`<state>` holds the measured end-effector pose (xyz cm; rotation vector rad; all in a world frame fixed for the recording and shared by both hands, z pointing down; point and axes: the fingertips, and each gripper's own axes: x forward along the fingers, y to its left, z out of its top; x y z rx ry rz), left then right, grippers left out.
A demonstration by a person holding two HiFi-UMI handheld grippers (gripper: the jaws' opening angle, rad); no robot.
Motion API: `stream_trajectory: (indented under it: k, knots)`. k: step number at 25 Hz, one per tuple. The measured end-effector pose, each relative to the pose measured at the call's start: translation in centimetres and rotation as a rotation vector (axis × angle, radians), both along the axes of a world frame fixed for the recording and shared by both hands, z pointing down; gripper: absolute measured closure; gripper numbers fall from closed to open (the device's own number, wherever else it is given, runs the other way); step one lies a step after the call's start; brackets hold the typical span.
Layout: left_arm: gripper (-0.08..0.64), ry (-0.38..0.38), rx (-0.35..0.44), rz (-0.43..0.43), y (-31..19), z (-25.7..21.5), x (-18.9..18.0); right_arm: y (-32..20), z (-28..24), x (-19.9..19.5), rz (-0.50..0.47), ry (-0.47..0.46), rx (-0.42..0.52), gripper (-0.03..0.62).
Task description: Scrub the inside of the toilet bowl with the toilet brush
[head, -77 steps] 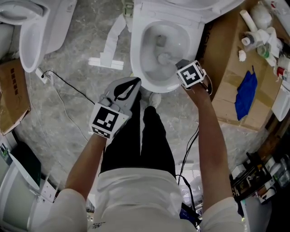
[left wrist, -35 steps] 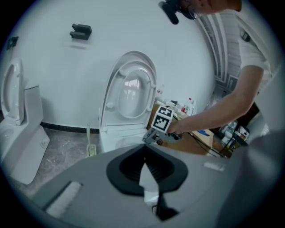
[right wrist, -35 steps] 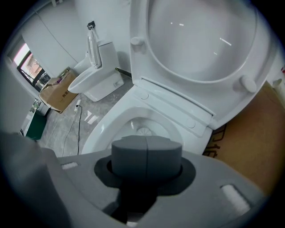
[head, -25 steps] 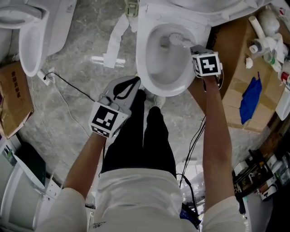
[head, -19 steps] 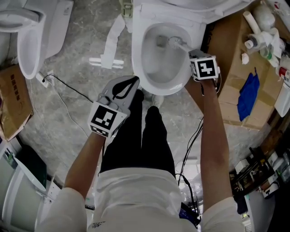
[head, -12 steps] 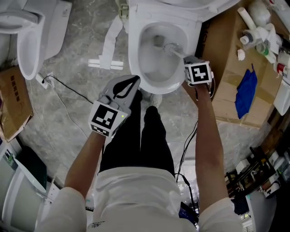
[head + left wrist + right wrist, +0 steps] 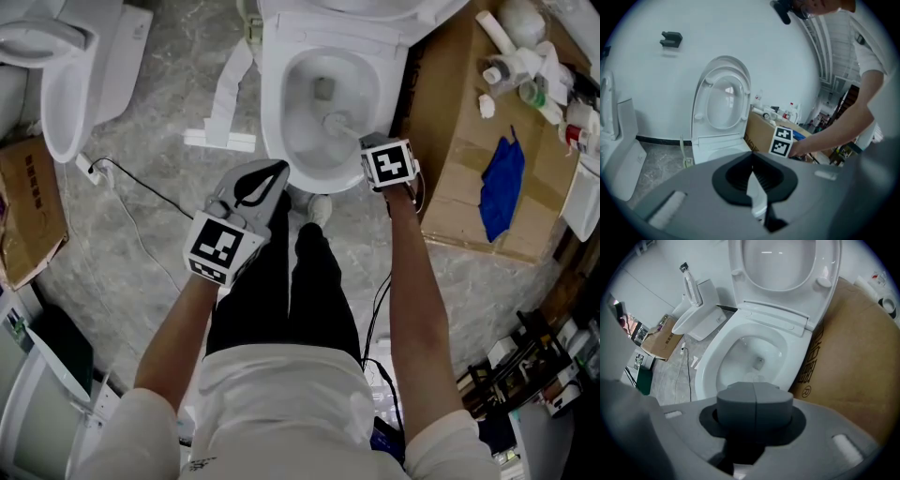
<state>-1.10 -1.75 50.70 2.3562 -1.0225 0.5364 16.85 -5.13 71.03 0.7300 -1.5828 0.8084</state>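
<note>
**Trainee:** What is the fixture layout?

**Technician:** The white ceramic toilet bowl [image 7: 274, 103] stands at the top centre of the head view, on the grey marbled floor [image 7: 159, 159]. Its white oval lid [image 7: 785, 263] is raised upright at the back. The brown cardboard box [image 7: 459, 159] lies just beside the bowl's right flank. A second white toilet [image 7: 70, 84] stands well apart to the left.

**Trainee:** And the clearance?

**Technician:** Bare floor runs along the bowl's left side, and the box bounds its right side. The front rim is near the person's pale shoes [image 7: 314, 206].

**Trainee:** Where is the brush, and how is it oriented?

**Technician:** The white toilet brush [image 7: 336, 122] is inside the bowl. Its head sits in the near right part of the basin, just short of the drain opening [image 7: 323, 89]. In the head view the long axis slants from the near right rim up and to the left. The head points down toward the bowl's centre. Whether the head touches the porcelain cannot be confirmed.

**Trainee:** What is the state of the tongs?

**Technician:** The right gripper [image 7: 373, 145] sits at the near right rim. In its own view the grey pads [image 7: 736, 408] are pressed together along a single seam. It is clamped on the brush handle, which the head view shows running out from it. The left gripper [image 7: 278, 171] has its tips meeting and carries nothing. It hangs over the person's black trouser leg [image 7: 309, 281], near the front rim but apart from it.
</note>
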Motion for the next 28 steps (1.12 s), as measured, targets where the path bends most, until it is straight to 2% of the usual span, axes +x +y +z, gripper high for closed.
stream_trajectory:
  k: [7,13,20,24,28]
  knots:
    - [0.568,0.001,0.013,-0.018,1.5,-1.2,1.3,2.0,-1.3,-1.0,-0.010,-0.058,0.019,0.448]
    - [0.568,0.036,-0.010,-0.094,2.7,-2.5,1.7,3.4,-4.3,-0.9,0.029,-0.105,0.069,0.449]
    - [0.568,0.060,0.001,-0.070,5.0,-5.9,4.1,6.8,-9.1,0.9,0.096,-0.154,0.126,0.448]
    - [0.568,0.067,0.017,-0.048,6.6,-8.6,5.9,9.0,-12.0,2.2,0.096,-0.175,0.165,0.448]
    - [0.568,0.075,0.032,-0.055,8.3,-11.4,7.0,11.2,-15.3,3.2,0.133,-0.221,0.196,0.448]
